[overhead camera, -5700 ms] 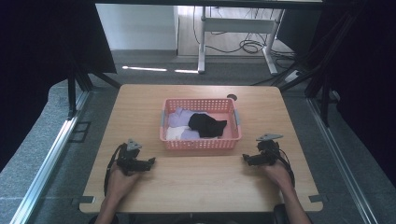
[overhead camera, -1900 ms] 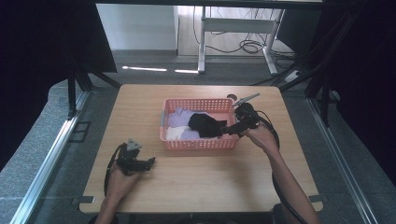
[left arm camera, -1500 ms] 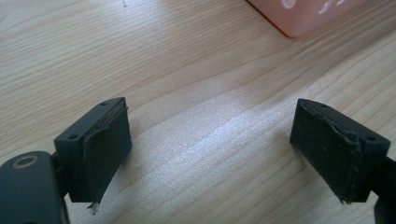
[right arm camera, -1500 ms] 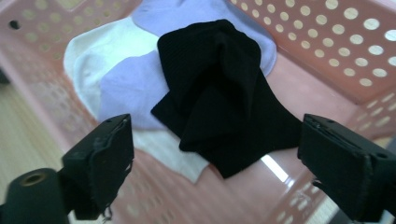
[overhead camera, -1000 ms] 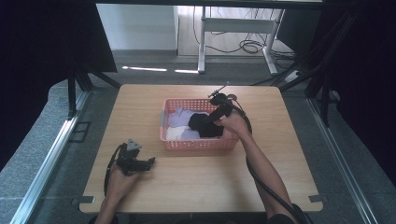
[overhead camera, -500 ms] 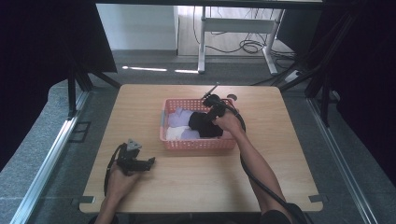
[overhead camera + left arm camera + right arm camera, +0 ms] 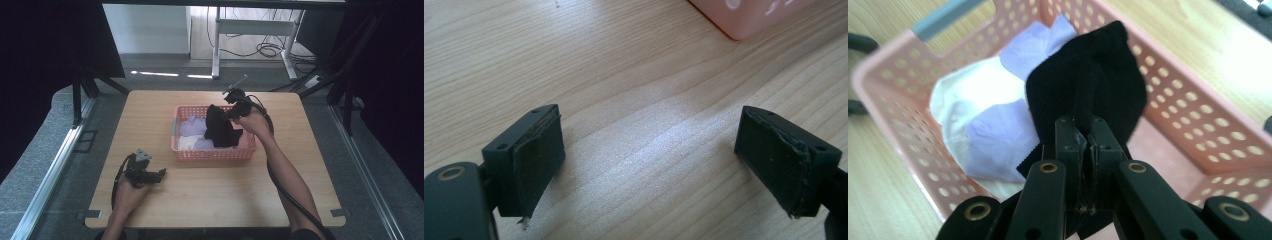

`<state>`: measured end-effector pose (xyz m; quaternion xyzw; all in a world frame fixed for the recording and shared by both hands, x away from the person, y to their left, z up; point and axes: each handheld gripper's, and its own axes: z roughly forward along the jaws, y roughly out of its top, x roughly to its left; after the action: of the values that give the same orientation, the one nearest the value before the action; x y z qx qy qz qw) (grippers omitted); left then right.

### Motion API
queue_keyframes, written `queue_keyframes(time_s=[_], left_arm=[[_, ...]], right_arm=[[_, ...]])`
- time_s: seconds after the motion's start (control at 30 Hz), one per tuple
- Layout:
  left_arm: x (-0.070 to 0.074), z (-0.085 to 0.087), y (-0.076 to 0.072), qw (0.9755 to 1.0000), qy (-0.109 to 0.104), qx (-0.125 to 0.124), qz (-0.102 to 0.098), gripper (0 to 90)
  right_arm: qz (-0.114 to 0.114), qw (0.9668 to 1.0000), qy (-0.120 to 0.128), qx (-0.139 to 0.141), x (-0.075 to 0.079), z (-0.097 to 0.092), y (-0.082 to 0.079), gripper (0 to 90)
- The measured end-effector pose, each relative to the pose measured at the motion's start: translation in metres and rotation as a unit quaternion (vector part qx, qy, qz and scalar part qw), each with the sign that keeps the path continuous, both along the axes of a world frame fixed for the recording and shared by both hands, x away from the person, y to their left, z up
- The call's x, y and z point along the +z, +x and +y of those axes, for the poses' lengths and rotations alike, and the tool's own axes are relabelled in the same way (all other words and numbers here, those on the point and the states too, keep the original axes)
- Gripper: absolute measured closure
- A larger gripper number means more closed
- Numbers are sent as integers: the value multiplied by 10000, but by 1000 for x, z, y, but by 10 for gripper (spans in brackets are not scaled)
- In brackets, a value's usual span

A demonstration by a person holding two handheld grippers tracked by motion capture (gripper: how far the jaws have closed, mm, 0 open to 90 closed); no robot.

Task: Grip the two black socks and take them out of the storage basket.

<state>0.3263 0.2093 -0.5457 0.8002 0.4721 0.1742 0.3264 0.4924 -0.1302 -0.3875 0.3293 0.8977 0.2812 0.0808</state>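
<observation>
Black cloth (image 7: pixel 220 127) pinched in right tool (image 7: pixel 231 102), jaws just closed on it, hanging over pink basket (image 7: pixel 212 153). Left tool (image 7: pixel 159 173) rests on bench (image 7: pixel 210 190), jaws wide apart, nothing between.

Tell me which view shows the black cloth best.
The right gripper view: the black cloth is close, ribbed, pinched in the right hand-held gripper. The high view shows it small, hanging over the pink basket.

Black cloth (image 7: pixel 220 127): dark ribbed fabric, bunched and hanging in folds. Lifted partly above the pink basket (image 7: pixel 212 153), lower end still inside, beside lilac and white cloths (image 7: pixel 192 134).
</observation>
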Motion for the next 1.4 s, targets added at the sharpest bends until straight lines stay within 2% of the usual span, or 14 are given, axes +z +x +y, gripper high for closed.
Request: queue_keyframes(time_s=[0.43, 0.87, 1.13, 1.4], left_arm=[[0, 0, 0, 10000, -2, 2, 1, 120], [0, 0, 0, 10000, 9, -2, 14, 121], [0, 0, 0, 10000, 10, -3, 14, 120], [0, 0, 0, 10000, 6, -3, 14, 120]], right_arm=[[-225, 9994, 270, -29, 38, -22, -10, 862], [-323, 9991, 163, -202, 68, -54, -19, 861], [-433, 9980, 117, -446, 81, -83, -26, 860], [-471, 9958, 90, -775, 83, -116, -31, 860]])
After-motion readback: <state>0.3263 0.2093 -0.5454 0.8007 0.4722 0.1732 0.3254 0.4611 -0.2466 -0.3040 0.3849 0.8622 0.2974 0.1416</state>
